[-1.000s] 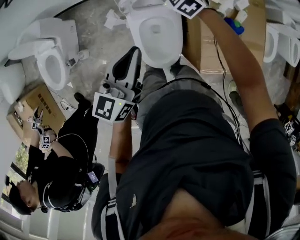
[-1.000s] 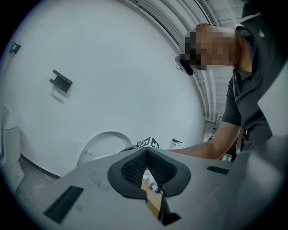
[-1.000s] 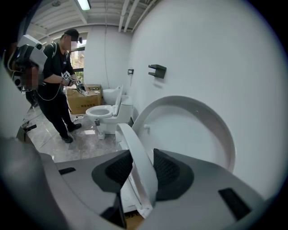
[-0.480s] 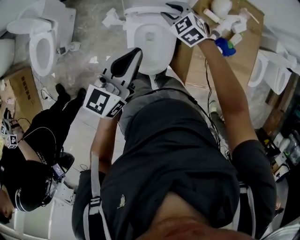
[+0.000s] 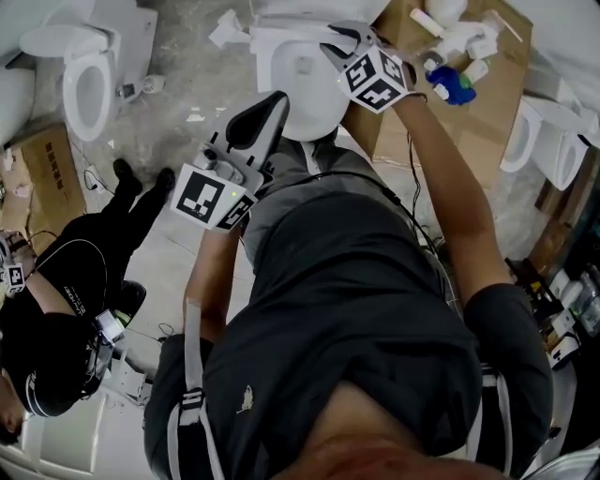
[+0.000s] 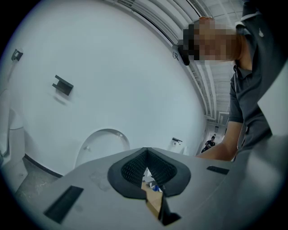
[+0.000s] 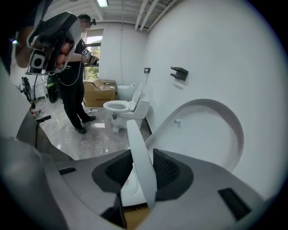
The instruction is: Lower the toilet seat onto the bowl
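Grey mottled floor point(image 5: 192, 94) under a central toilet point(image 5: 298, 98), second toilet point(image 5: 82, 80), cardboard box point(image 5: 42, 176), loose white fittings point(image 5: 228, 28).

From where I stand, the toilet bowl point(image 5: 295, 94) at the top centre of the head view is hemmed in on its right. A cardboard box point(image 5: 487, 94) sits just beside it, leaving only a narrow slot there. Left of the bowl the grey floor point(image 5: 178, 89) lies open as far as a second toilet point(image 5: 89, 89) in the upper left (the widest way in). Another person point(image 5: 75, 309) fills the lower left. In the right gripper view the raised lid point(image 7: 211, 130) stands close against the wall point(image 7: 225, 54), with a dark bracket point(image 7: 179, 72) jutting out above it. Left of the seat point(image 7: 141, 166) the floor is open.
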